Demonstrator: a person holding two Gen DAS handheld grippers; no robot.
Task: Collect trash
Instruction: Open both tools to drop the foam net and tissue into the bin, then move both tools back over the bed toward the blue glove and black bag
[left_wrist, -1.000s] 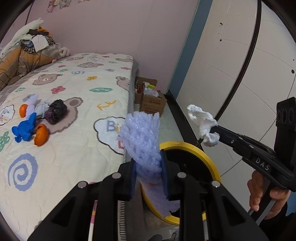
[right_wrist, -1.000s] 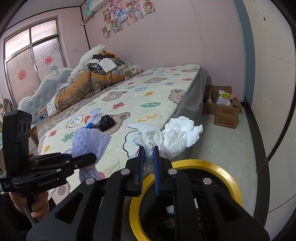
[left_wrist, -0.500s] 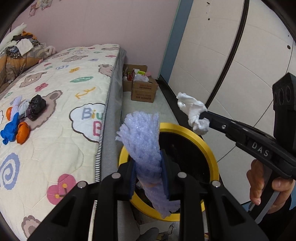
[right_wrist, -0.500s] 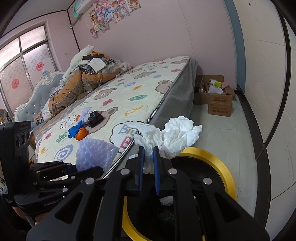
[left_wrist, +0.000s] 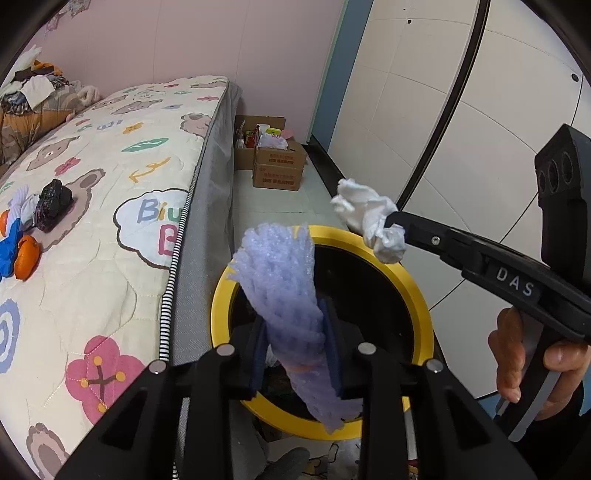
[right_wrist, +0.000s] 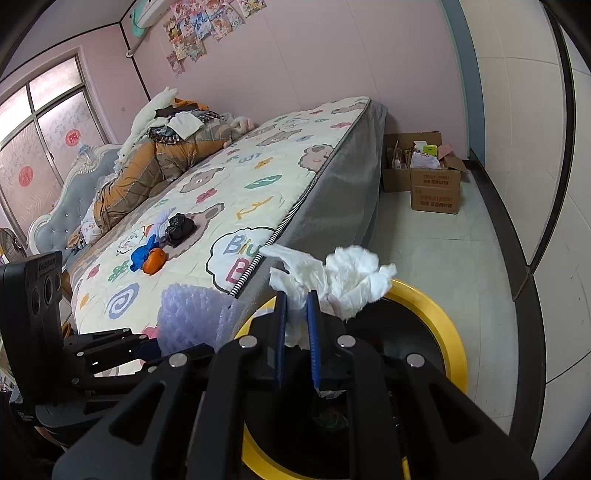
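My left gripper (left_wrist: 295, 325) is shut on a purple foam sheet (left_wrist: 284, 280) and holds it over the mouth of the yellow-rimmed black bin (left_wrist: 413, 291). My right gripper (right_wrist: 295, 306) is shut on crumpled white tissue (right_wrist: 351, 277) above the bin's rim (right_wrist: 443, 321). The right gripper shows in the left wrist view (left_wrist: 391, 221) holding the tissue (left_wrist: 369, 218) at the bin's far right edge. The left gripper and foam (right_wrist: 192, 317) show at lower left in the right wrist view. A black crumpled bag (left_wrist: 53, 203), blue and orange scraps (left_wrist: 22, 254) lie on the bed.
The bed (left_wrist: 110, 166) with a cartoon quilt lies left of the bin, its grey side close to the rim. Cardboard boxes (left_wrist: 279, 166) stand on the floor beyond. White wardrobe panels (left_wrist: 461, 129) run along the right. Bedding and clothes (right_wrist: 166, 147) pile at the bed's head.
Both grippers have moved right, off the bed edge, until they hang over the bin. Both still hold their trash.
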